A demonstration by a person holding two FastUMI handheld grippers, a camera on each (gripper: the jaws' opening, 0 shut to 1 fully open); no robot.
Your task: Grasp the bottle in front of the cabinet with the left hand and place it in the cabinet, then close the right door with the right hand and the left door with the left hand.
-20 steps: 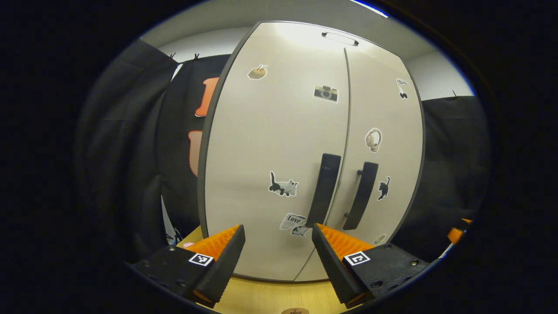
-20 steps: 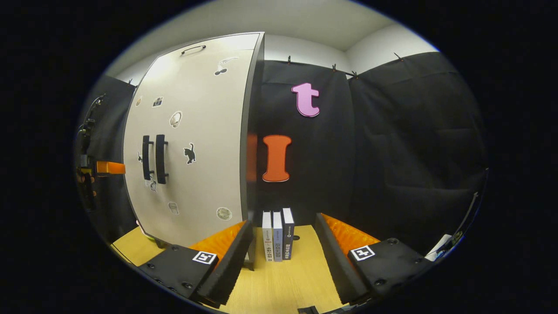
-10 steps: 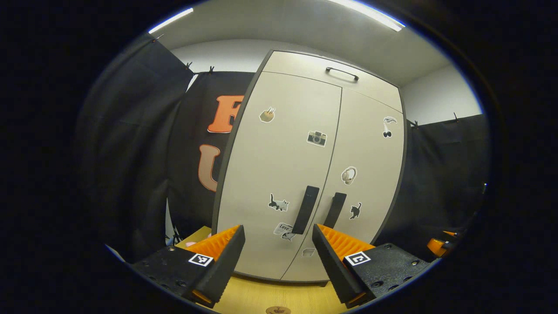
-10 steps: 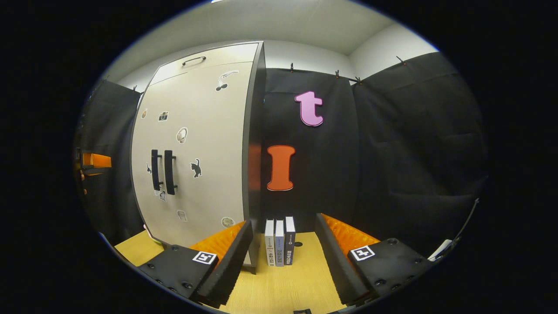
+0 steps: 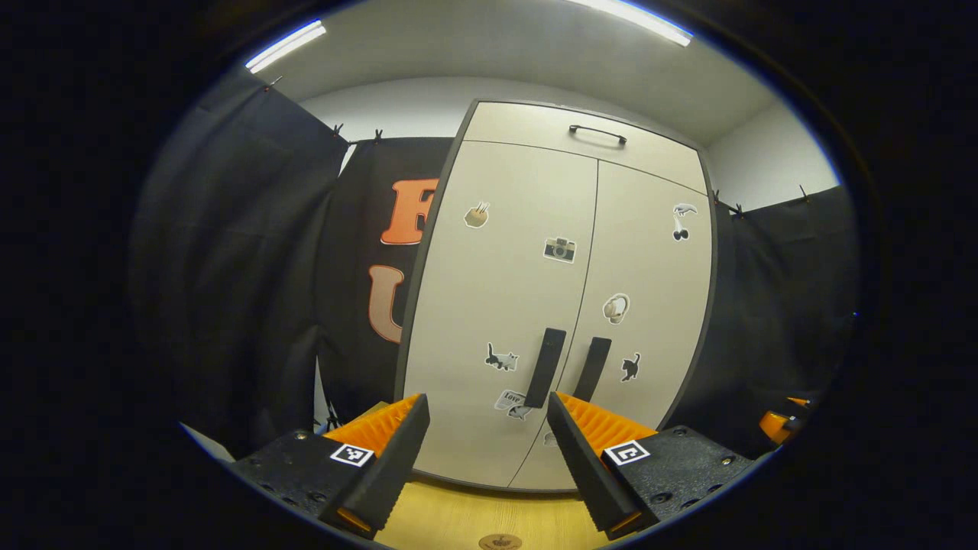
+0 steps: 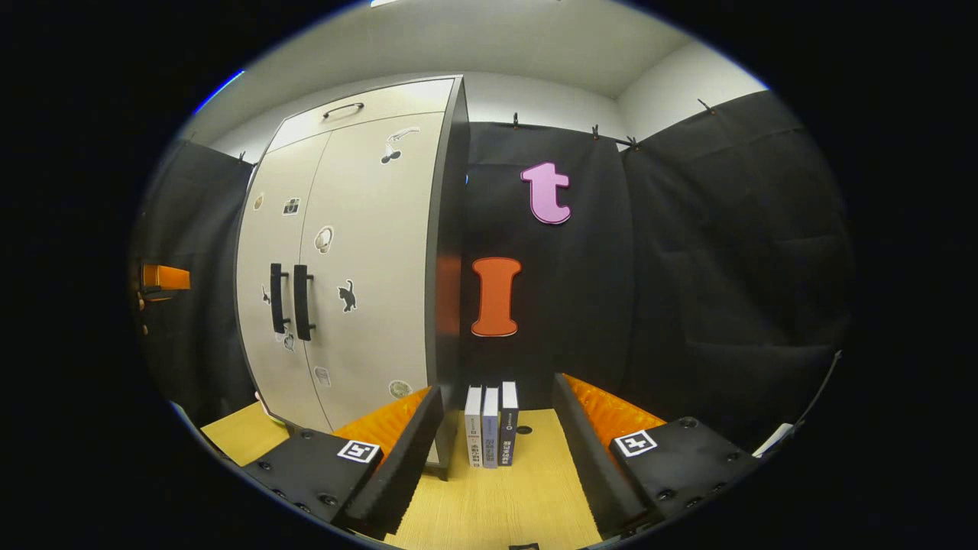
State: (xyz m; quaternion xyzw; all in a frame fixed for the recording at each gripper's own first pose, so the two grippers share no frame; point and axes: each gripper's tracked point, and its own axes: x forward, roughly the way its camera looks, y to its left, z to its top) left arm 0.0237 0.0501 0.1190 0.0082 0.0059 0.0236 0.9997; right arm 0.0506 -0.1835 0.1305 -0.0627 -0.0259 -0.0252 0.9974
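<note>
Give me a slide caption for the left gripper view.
Open left claw faces the cabinet, both doors shut.

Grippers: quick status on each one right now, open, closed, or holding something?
Left gripper: open, holding nothing, facing the shut cabinet.
Right gripper: open, holding nothing, pointing at the books beside the cabinet.

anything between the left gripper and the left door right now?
Nothing visible. The left gripper is open and empty, facing the cabinet over bare tabletop. The left door looks shut, flush with the right door, handles side by side.
</note>
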